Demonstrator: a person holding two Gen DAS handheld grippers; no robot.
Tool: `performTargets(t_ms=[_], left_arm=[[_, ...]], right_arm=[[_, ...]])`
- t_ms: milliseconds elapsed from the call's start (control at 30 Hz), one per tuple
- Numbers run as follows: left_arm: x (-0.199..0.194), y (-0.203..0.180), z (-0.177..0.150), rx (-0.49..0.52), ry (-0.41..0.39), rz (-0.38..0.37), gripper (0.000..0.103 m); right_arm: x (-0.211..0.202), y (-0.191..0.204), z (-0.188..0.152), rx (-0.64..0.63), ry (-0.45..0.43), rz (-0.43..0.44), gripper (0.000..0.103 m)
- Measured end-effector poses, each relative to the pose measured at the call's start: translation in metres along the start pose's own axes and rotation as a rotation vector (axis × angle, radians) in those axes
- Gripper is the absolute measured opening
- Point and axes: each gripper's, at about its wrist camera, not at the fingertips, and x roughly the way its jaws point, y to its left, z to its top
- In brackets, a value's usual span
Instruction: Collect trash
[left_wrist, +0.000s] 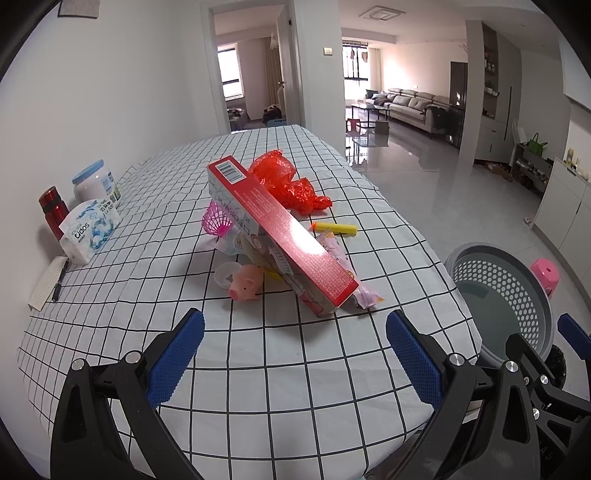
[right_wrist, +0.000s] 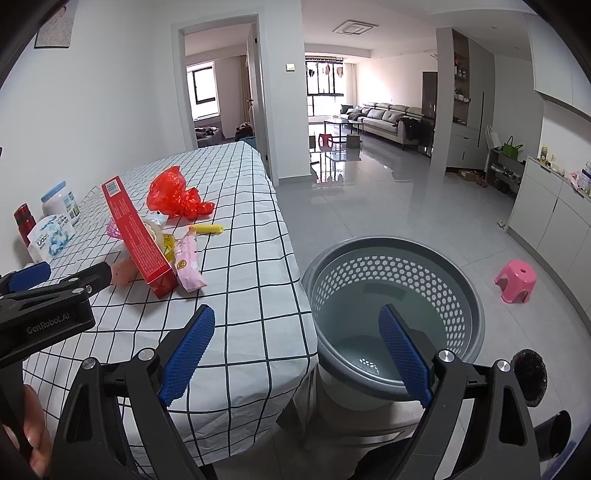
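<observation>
A pile of trash lies mid-table: a long red box (left_wrist: 280, 236) leaning over a pink wrapper (left_wrist: 364, 295), a crumpled red plastic bag (left_wrist: 288, 177), a yellow tube (left_wrist: 336, 228), a pink mesh piece (left_wrist: 216, 220) and a pink pig toy (left_wrist: 245, 282). The box (right_wrist: 138, 236) and red bag (right_wrist: 173, 194) also show in the right wrist view. My left gripper (left_wrist: 295, 354) is open and empty, just short of the box. My right gripper (right_wrist: 295, 354) is open and empty over the table's corner and the grey perforated basket (right_wrist: 391, 291), which stands on the floor beside the table.
At the table's left edge stand a red bottle (left_wrist: 53, 210), a white jar (left_wrist: 96, 182), a tissue pack (left_wrist: 88, 229) and a notepad with pen (left_wrist: 50, 280). A pink stool (right_wrist: 515, 280) stands on the floor right of the basket (left_wrist: 506, 295). The checked tablecloth (left_wrist: 295, 387) hangs over the edge.
</observation>
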Motion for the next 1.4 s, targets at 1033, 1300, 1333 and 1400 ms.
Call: performTargets(t_ms=[1033, 1300, 1333, 1400], left_arm=[[-0.0027, -0.0005, -0.0013, 0.004, -0.003, -0.003, 0.097], [-0.0024, -0.0005, -0.0024, 0.006, 0.000, -0.002, 0.097], [-0.0021, -0.0005, -0.0024, 0.006, 0.001, -0.001, 0.097], [-0.0020, -0.0003, -0.0023, 0.006, 0.000, -0.003, 0.097]], right_arm=[[-0.0021, 0.0019, -0.0003, -0.003, -0.007, -0.001, 0.086], [-0.0027, 0.0015, -0.0004, -0.001, -0.005, 0.001, 0.086], [-0.0029, 0.0015, -0.0005, -0.001, -0.005, 0.002, 0.086], [-0.0032, 0.0015, -0.0008, -0.001, -0.006, 0.002, 0.086]])
